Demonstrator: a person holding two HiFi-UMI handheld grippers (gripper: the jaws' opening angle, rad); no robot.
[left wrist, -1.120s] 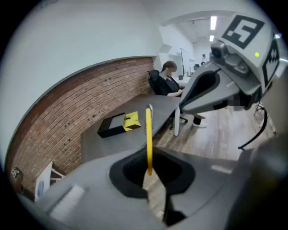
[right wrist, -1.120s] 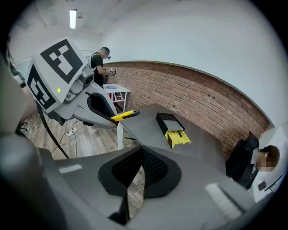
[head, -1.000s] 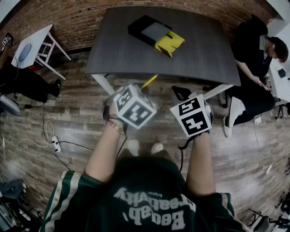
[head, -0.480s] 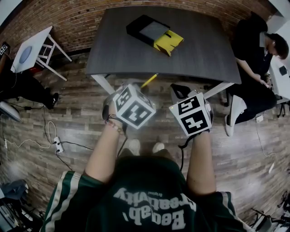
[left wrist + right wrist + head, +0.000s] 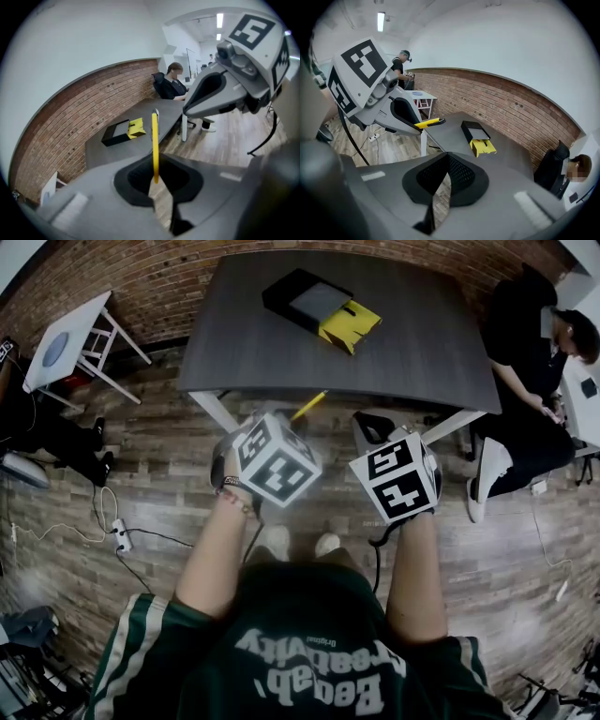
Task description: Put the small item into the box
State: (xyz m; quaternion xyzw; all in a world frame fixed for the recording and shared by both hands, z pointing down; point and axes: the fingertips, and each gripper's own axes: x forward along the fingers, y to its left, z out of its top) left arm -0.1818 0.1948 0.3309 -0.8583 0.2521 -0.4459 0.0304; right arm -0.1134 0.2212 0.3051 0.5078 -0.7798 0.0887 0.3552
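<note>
Two grippers hung side by side over the wood floor, just short of the near edge of the grey table (image 5: 422,343). Your left gripper (image 5: 155,176) had its jaws drawn narrow and pinched on the thin yellow item (image 5: 154,140), which stuck out past the jaw tips toward the table. Your right gripper (image 5: 445,164) had its jaws closed together with nothing between them. One box (image 5: 314,304) lay on the far part of the table, well apart from both grippers and from the yellow item. It showed a black body with a flat grey face and a yellow flap folded out at one end. Whether anything lay inside it could not be made out.
</note>
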